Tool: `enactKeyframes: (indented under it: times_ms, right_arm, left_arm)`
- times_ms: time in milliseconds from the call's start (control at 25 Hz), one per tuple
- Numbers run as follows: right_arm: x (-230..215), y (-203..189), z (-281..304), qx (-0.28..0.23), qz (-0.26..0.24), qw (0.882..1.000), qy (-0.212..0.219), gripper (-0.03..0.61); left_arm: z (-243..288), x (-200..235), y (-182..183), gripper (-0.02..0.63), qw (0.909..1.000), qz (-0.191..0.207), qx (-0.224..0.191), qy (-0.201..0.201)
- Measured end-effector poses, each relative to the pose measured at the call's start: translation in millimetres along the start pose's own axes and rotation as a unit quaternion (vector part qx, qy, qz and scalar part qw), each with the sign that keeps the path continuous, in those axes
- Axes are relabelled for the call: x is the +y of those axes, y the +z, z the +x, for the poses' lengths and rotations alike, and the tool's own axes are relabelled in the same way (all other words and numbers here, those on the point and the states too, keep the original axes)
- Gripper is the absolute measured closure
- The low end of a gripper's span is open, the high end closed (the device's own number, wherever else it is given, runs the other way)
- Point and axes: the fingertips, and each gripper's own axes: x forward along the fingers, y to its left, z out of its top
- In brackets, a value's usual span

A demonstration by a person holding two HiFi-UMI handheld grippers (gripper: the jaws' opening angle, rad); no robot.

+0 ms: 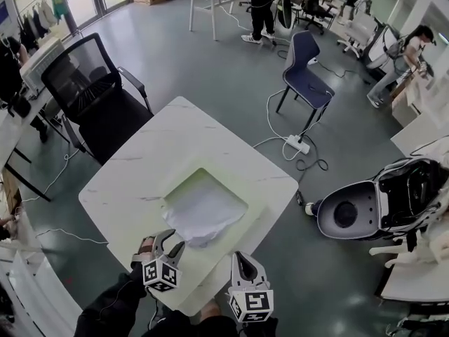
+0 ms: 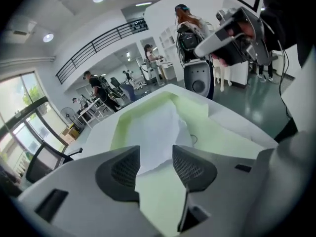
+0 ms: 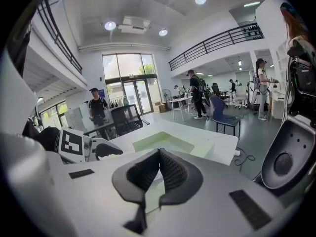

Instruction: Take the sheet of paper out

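A crumpled white sheet of paper (image 1: 203, 213) lies in an open pale green folder (image 1: 184, 183) on the white marble table (image 1: 175, 139). My left gripper (image 1: 169, 240) is at the paper's near edge, jaws open. In the left gripper view the paper (image 2: 158, 127) and the green folder (image 2: 207, 117) show through the gap between the left gripper's (image 2: 155, 158) pads, which do not press on the sheet. My right gripper (image 1: 239, 258) hovers at the table's near edge, right of the paper, shut with its tips touching and nothing between them (image 3: 158, 153). It also shows in the left gripper view (image 2: 200, 50).
A black mesh office chair (image 1: 91, 83) stands at the table's far left and a blue chair (image 1: 305, 72) at the far right. A power strip with cables (image 1: 298, 144) lies on the floor. A white rounded machine (image 1: 358, 213) sits to the right. People stand at the back.
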Motion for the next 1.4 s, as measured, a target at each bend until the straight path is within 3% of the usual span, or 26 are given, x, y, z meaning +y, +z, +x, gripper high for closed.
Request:
enactKeyframes:
  times_ms: [160, 400, 640, 960, 1160, 1400]
  right_arm:
    - [-12.6, 6.9, -3.8, 0.004, 0.004, 1.000, -0.002, 0.561]
    - [-22.4, 2.1, 8.3, 0.008, 0.009, 1.000, -0.005, 0.561]
    - [-36.8, 11.1, 9.0, 0.017, 0.012, 1.000, -0.008, 0.561]
    - [-37.8, 3.9, 23.7, 0.022, 0.011, 1.000, -0.010, 0.561]
    - [-35.6, -6.5, 32.5, 0.021, 0.012, 1.000, -0.015, 0.561]
    - [-31.5, -5.8, 35.4, 0.022, 0.011, 1.000, -0.017, 0.561]
  left_arm:
    - [11.5, -5.0, -1.1, 0.402, 0.9985, 0.042, 0.033, -0.011]
    - [36.4, -8.2, -17.7, 0.400, 0.9954, 0.068, 0.064, -0.024]
    - [45.9, -6.9, -8.8, 0.401, 0.9941, 0.071, 0.077, -0.028]
    - [63.7, -4.6, -14.0, 0.407, 0.9960, 0.044, 0.070, -0.035]
    - [73.7, -4.7, -24.8, 0.452, 0.9965, 0.037, 0.065, -0.037]
    - [72.7, -1.0, -24.2, 0.556, 0.9975, 0.024, 0.056, -0.035]
